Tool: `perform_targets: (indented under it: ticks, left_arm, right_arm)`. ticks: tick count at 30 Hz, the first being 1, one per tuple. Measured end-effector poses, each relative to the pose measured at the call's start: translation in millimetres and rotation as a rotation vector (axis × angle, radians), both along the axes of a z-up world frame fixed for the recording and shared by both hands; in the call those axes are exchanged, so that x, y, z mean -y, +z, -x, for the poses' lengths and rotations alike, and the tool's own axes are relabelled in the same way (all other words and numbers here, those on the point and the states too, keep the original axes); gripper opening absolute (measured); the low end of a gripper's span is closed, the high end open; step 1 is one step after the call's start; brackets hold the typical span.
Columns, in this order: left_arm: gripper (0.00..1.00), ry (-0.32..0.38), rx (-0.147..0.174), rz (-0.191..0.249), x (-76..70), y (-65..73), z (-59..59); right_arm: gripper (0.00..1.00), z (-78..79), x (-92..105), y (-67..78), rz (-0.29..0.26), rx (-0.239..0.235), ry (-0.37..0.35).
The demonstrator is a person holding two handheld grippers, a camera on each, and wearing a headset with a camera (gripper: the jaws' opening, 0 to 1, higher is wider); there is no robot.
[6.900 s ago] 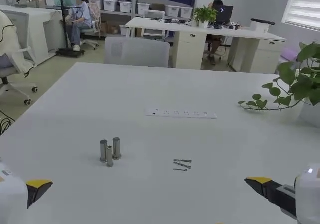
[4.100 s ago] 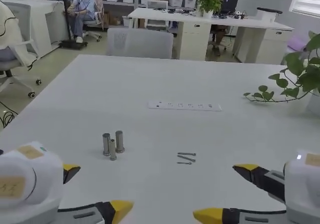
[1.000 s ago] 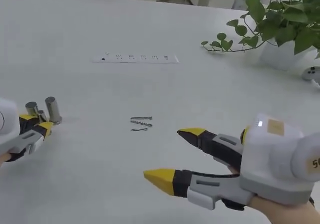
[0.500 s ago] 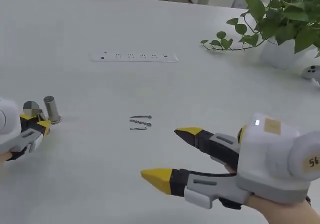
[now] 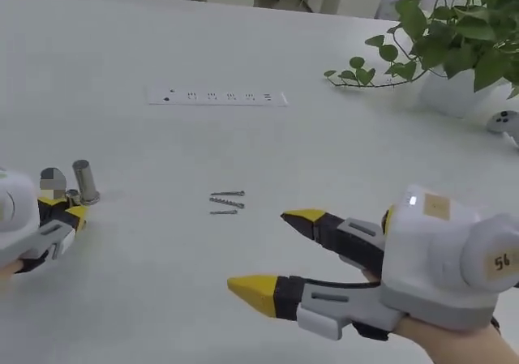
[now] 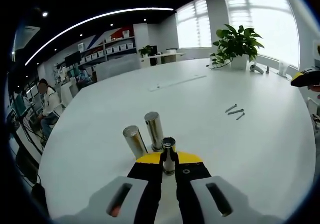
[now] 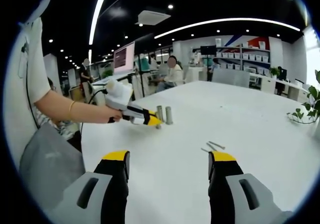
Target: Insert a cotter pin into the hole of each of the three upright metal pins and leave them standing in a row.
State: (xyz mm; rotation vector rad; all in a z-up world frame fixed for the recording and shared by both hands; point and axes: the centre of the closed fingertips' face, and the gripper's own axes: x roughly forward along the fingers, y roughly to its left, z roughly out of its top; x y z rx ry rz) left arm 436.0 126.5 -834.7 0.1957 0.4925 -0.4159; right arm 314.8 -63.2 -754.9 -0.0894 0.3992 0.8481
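— While the left claw [image 6: 168,160] clamps the short metal pin [image 6: 168,146] on the counter [image 5: 162,283], might the taller pins [image 6: 154,129] topple?
— If it swings, yes; the right claw [image 5: 266,250] gapes near the cotter pins [image 5: 226,203].

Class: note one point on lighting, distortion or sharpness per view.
Head view: soft even light, faint shadows by the cotter pins. Left gripper view: fisheye bulges the table; the metal pin in the left claw is sharp. Right gripper view: ceiling light strips bend into arcs.
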Motion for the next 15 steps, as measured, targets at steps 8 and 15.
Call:
perform_targets:
  ticks: [8,15]
  left_arm:
    - [0.07,-0.013,-0.015,0.011,5.0,1.0,16.1]
    - [0.07,-0.022,-0.026,0.025,14.6,1.7,30.3]
  right_arm:
    - [0.65,2.9,2.1,1.1,-0.003,-0.009,0.000]
    - [0.65,8.9,4.6,-2.0,-0.005,-0.021,-0.006]
